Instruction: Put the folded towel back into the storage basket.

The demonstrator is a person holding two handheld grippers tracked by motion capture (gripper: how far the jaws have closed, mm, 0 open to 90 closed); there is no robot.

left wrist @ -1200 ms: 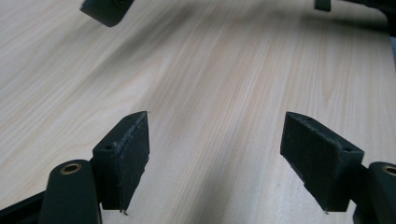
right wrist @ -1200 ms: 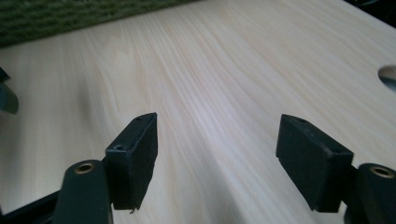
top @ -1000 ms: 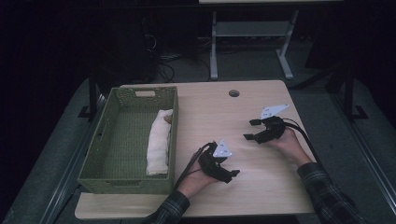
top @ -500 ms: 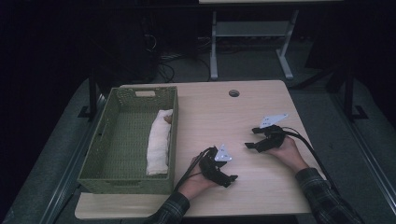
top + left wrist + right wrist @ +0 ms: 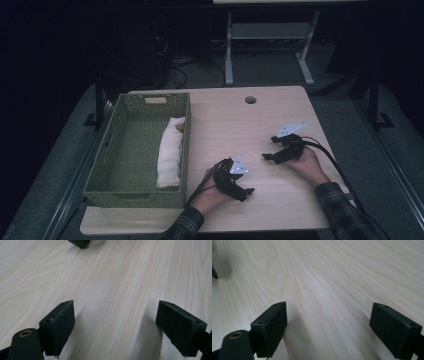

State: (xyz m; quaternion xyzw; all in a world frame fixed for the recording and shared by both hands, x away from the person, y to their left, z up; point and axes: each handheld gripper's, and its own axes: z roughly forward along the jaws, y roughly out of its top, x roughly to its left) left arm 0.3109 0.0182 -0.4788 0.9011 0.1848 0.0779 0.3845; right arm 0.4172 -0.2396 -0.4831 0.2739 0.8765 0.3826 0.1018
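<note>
From the high view, you've got both grippers resting low on the desk point(image 5: 250, 120): left gripper point(image 5: 248, 191) at about 6 o'clock, right gripper point(image 5: 266, 157) toward 4 o'clock, each pointing at bare wood. The one white rolled towel point(image 5: 169, 152) lies inside the one green basket point(image 5: 114, 187) over at 9 o'clock, along its right wall, well apart from both tools.

In the left gripper view your fingers point(image 5: 58, 328) stand wide with nothing between them, just woodgrain; they have just been opening a touch.

In the right gripper view, same story: fingers point(image 5: 270, 327) spread wide and empty, having just been opening.

Count: two grippers, one basket, one towel. Watch out, I'd say: reaching back toward the basket, an open finger could snag the rim or the trailing cable could drag across it and shift it.
</note>
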